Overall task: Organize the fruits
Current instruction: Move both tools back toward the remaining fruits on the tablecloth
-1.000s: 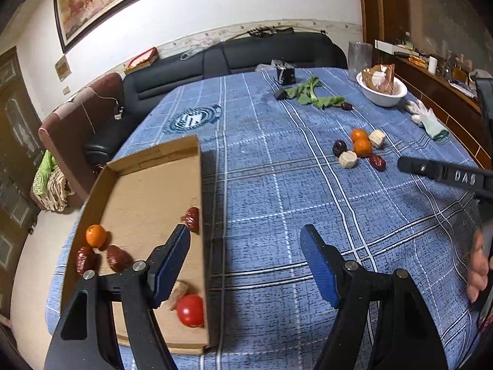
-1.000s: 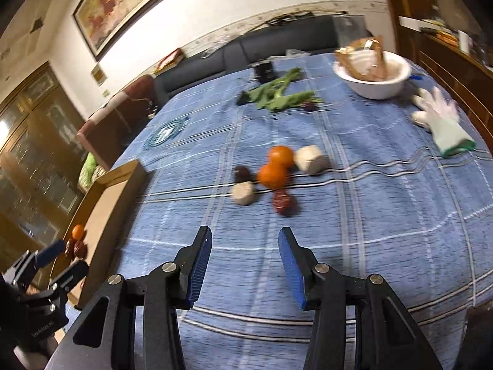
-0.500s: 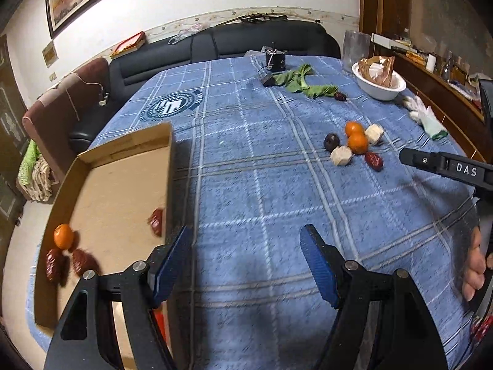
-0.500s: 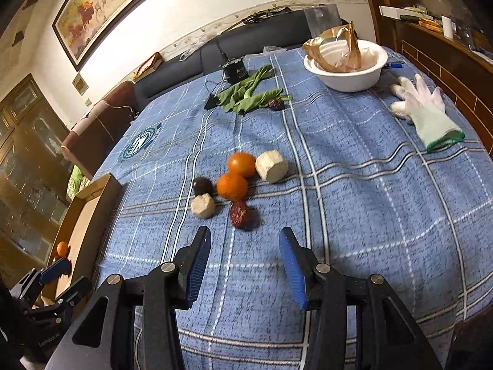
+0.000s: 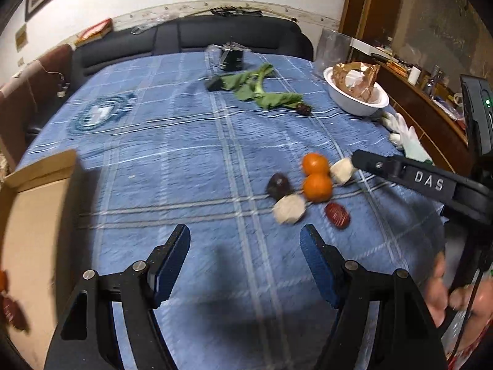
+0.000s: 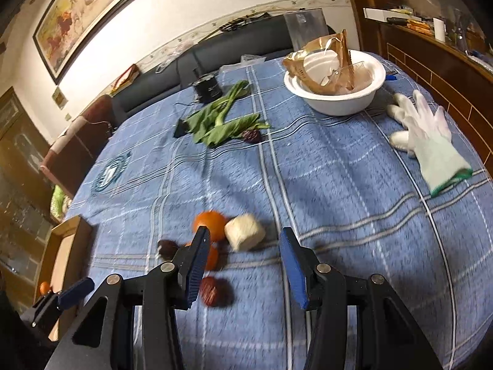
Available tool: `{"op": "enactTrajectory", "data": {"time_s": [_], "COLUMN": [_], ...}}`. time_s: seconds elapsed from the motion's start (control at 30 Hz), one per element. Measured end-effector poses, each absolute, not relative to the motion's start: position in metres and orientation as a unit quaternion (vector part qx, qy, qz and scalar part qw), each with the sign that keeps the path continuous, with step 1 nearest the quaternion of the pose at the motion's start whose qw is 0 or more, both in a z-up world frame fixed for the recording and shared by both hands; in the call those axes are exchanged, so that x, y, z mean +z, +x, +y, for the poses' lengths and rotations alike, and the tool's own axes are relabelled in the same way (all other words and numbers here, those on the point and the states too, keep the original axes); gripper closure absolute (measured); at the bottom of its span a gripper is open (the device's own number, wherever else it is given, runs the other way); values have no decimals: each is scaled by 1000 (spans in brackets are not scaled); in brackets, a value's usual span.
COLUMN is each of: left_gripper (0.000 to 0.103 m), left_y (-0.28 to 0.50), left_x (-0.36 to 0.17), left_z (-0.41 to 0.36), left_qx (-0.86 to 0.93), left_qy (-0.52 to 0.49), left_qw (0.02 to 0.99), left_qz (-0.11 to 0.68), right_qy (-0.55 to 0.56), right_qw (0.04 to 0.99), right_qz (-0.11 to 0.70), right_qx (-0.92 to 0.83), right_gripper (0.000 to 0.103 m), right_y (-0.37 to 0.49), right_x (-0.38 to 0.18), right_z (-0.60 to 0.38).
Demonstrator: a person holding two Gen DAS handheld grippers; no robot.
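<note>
Fruit cluster (image 6: 212, 246): lay mid-bench, loose, awaiting pickup. Right gripper (image 6: 243, 265): jaws wide, empty, poised beside it (cluster at ten o'clock). Left gripper (image 5: 245, 262): jaws wide, empty. Cardboard tray (image 5: 34, 215): at nine o'clock.

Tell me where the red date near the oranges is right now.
The red date lies on the blue tablecloth, right of centre in the left wrist view, just below the nearer orange and right of a pale chunk.
</note>
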State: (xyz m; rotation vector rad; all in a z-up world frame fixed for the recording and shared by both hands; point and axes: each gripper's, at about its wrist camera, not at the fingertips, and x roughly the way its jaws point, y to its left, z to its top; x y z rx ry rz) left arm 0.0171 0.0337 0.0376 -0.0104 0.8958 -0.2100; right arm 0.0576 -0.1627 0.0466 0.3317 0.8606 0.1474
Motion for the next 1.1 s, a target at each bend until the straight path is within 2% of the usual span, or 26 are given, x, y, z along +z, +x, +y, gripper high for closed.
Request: {"op": "enactTrajectory", "data": {"time_s": [0.13, 0.4, 0.7, 0.8, 0.87, 1.1], "left_gripper": [31, 56, 56, 58, 75, 75], "left_y": [42, 49, 49, 49, 49, 44], "left_x": [23, 13, 10, 10, 10, 13], "left_z": [21, 14, 6, 7, 8, 4], "left_qx": [-118, -171, -181, -181, -186, -175], "left_qy": [-7, -22, -9, -6, -7, 0], "left_qw": [885, 874, 881, 880, 878, 880], "left_qz": [451, 454, 438, 438, 440, 442], "right_qy": [165, 170, 180, 168, 165, 166], "right_qw": [889, 887, 882, 885, 886, 891], "right_qz": [421, 421, 423, 422, 421, 411], "right_qx": [67, 81, 107, 108, 107, 99], "right_gripper": [52, 52, 52, 59, 67, 68], "right_y": [68, 72, 77, 75, 74, 66], "right_x": [37, 24, 18, 19, 21, 27], "right_z": [-165, -169, -161, -156, -154, -159]}}
